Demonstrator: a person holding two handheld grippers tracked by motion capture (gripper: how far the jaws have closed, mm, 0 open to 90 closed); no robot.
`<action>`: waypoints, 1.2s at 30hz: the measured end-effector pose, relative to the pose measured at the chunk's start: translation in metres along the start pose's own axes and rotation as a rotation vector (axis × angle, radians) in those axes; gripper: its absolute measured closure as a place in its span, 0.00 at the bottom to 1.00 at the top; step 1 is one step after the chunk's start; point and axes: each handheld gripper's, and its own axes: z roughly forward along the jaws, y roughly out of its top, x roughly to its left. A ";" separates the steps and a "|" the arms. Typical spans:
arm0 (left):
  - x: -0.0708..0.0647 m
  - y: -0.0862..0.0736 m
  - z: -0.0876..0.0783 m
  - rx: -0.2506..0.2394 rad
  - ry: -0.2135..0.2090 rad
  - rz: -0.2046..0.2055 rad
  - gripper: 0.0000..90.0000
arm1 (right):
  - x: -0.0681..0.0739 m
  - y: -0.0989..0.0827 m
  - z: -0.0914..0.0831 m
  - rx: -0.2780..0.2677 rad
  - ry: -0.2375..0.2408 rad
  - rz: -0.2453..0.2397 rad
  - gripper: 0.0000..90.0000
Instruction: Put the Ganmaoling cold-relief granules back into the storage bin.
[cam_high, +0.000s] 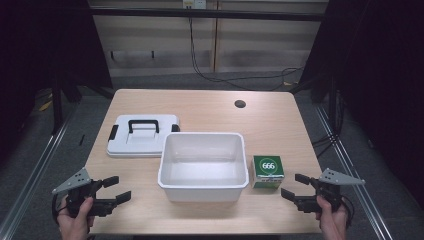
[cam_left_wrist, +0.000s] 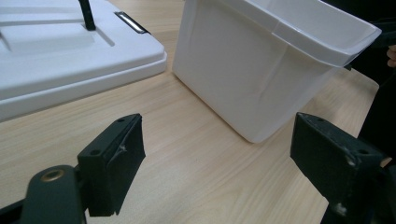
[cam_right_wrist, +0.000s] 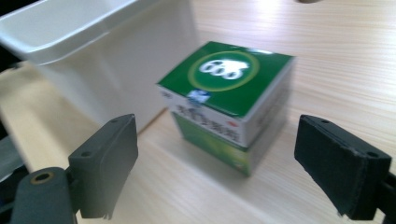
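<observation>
Tub (cam_high: 203, 160): centre of the frame, on the surface (cam_high: 280, 120), open side up.
Lid (cam_high: 143, 135): left of the tub and slightly higher in the frame, lying flat, just beside the tub's upper left corner.
Box (cam_high: 268, 171): right of the tub, just beside its wall, on the surface.
Hole (cam_high: 240, 104): upper right of the surface, well apart from the tub.
Left tool (cam_high: 116, 189): lower left of the frame, near the surface's front edge.
Right tool (cam_high: 294, 186): lower right, near the box.

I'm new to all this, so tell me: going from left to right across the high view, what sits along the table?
Left gripper → white lid → white tub → green box → right gripper.
</observation>
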 end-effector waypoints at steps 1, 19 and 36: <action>0.000 0.000 0.000 0.002 -0.005 0.004 0.20 | 0.001 0.001 0.000 0.000 -0.024 -0.004 0.14; 0.001 -0.002 -0.004 -0.011 0.017 -0.020 0.21 | 0.013 0.045 0.017 0.187 -0.060 -0.189 0.16; 0.003 -0.003 -0.007 -0.029 0.016 -0.030 0.21 | 0.013 0.095 0.036 0.277 0.047 -0.283 0.16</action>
